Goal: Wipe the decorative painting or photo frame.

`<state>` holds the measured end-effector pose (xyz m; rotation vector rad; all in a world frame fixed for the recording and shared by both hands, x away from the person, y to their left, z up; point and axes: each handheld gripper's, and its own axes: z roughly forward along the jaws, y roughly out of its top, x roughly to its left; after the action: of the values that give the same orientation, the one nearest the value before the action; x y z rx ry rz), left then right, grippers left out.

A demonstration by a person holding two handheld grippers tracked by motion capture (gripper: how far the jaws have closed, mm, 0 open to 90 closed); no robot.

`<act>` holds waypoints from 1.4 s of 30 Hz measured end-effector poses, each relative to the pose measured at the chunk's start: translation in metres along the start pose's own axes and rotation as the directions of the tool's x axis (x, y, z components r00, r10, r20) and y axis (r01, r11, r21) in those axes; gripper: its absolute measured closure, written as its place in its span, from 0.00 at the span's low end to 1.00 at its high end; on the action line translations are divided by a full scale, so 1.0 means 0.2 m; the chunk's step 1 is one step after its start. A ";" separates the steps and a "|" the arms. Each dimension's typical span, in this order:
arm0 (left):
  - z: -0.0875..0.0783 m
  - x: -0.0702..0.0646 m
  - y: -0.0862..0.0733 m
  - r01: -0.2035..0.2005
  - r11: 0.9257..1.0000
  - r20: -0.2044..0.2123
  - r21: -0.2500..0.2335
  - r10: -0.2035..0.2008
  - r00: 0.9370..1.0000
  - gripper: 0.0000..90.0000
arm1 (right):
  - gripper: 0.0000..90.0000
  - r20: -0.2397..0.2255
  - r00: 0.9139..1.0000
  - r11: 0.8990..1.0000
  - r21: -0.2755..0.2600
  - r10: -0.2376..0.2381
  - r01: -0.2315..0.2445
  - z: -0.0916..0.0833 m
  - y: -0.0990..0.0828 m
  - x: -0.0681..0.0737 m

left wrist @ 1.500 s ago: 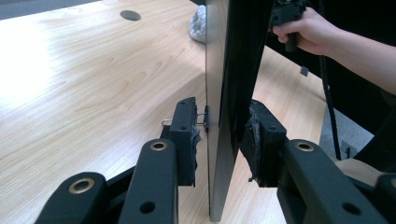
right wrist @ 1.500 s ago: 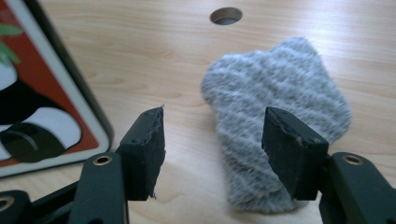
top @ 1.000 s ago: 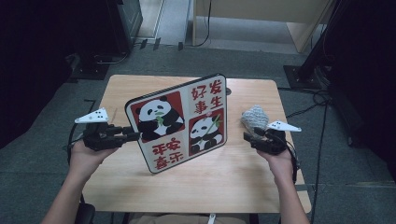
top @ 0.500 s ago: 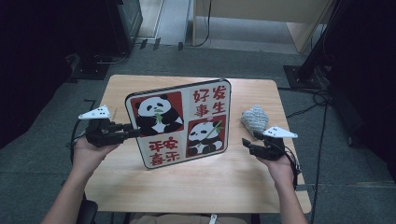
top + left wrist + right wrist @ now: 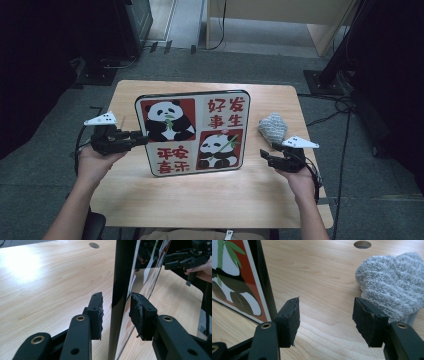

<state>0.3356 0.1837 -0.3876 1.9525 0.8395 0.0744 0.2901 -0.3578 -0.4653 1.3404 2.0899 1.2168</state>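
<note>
— Where is the panda picture frame (image 5: 194,132) found?

— It is propped upright at the middle of the table (image 5: 210,200), its left edge set between the jaws of the left gripper (image 5: 142,137), a gap seen on each side.

— And the right gripper (image 5: 263,154)?

— It is held parted and empty, between the frame and the grey mitt (image 5: 273,127).

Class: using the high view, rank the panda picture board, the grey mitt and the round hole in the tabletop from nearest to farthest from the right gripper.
From the right gripper:
1. Grey mitt, just beyond it.
2. Panda picture board, to its left.
3. Round hole, at the table's far edge.
</note>
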 end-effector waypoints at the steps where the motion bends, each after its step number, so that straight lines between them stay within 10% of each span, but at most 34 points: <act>1: 0.00 0.00 0.00 0.000 1.000 -0.002 0.001 0.000 1.000 0.70 | 0.44 -0.001 1.000 1.000 0.000 -0.001 0.001 0.00 0.00 0.00; 18: -0.06 0.07 -0.08 -0.015 1.000 0.023 0.016 0.015 1.000 0.51 | 0.44 -0.008 1.000 1.000 -0.001 0.013 -0.013 0.00 -0.01 -0.03; 42: -0.01 0.24 -0.18 0.004 0.998 -0.135 0.055 0.003 0.991 0.37 | 0.43 -0.015 1.000 1.000 0.017 0.012 -0.012 0.04 -0.03 -0.04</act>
<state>0.3520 0.2231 -0.4301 2.0163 0.9389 0.1867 0.2959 -0.3631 -0.4753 1.3572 2.1100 1.2195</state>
